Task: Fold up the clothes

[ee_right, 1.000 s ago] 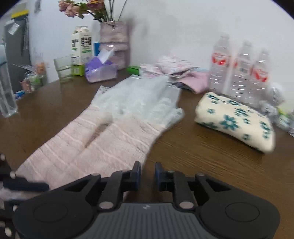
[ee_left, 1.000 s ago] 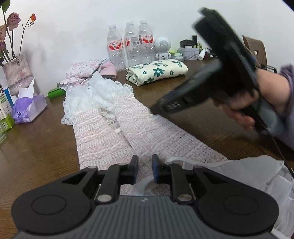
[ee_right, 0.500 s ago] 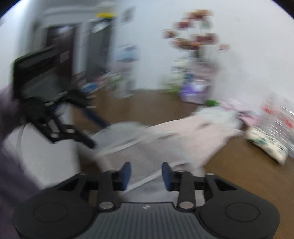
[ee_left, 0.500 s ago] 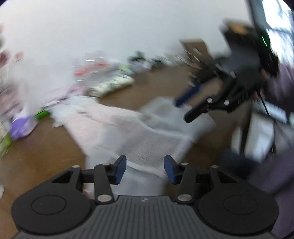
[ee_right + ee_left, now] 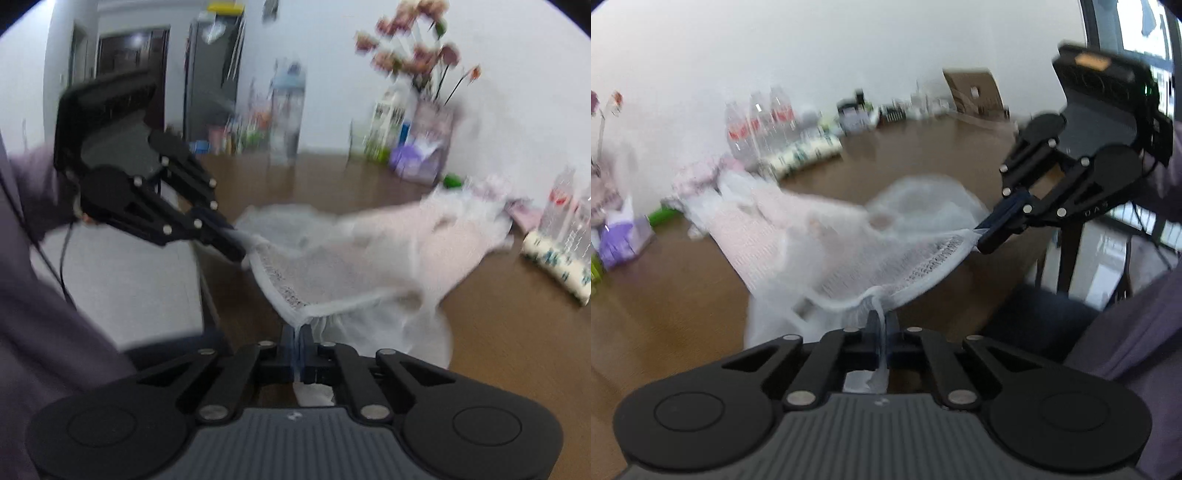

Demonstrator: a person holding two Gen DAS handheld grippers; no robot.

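So both tools are pinched tight on the near hem of this pink lace skirt (image 5: 827, 236), the left gripper (image 5: 882, 325) on one corner and the right gripper (image 5: 982, 232) on the other, with white edging poking out between the fingers. The near end is lifted off the wooden table (image 5: 665, 295) while the far end trails back toward the water bottles (image 5: 761, 122) and the folded floral cloth (image 5: 801, 155). My read: this thing is super light and floppy, knit lace over a sheer white lining, so it'll sag in the middle and the layers can slide apart. The bound hem looks like the sturdiest bit to grab, and the corners are the right spots. I'd worry about lace snagging or the lining slipping out if the pull gets uneven.
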